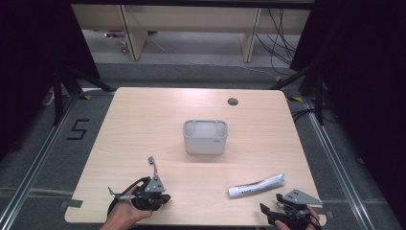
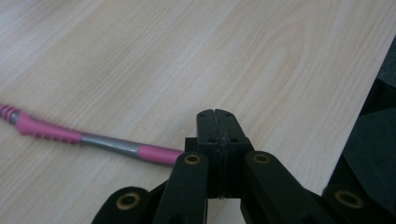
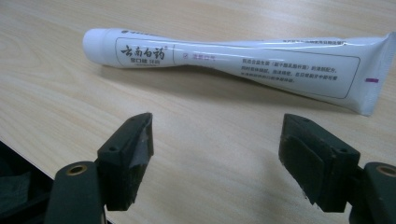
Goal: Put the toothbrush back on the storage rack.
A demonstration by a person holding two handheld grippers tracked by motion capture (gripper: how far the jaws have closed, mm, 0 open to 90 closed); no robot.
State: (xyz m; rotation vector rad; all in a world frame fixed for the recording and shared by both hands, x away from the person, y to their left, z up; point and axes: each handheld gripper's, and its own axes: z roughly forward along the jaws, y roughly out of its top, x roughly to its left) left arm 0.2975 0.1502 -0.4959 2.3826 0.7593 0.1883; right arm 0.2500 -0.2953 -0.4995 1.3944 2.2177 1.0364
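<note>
A pink and grey toothbrush (image 1: 153,166) lies on the wooden table (image 1: 143,120) near the front left. In the left gripper view the toothbrush (image 2: 93,141) lies to the left, and its pink end runs in behind the jaw. My left gripper (image 1: 164,197) (image 2: 217,123) is shut beside it with nothing between the jaws. A white toothpaste tube (image 1: 256,186) (image 3: 243,65) lies at the front right, cap to the left. My right gripper (image 1: 273,203) (image 3: 217,140) stands open just short of the tube, not touching it.
A grey plastic holder (image 1: 205,137) with compartments stands at the table's middle. A round cable hole (image 1: 233,101) sits near the far edge. Both hands are close to the table's front edge.
</note>
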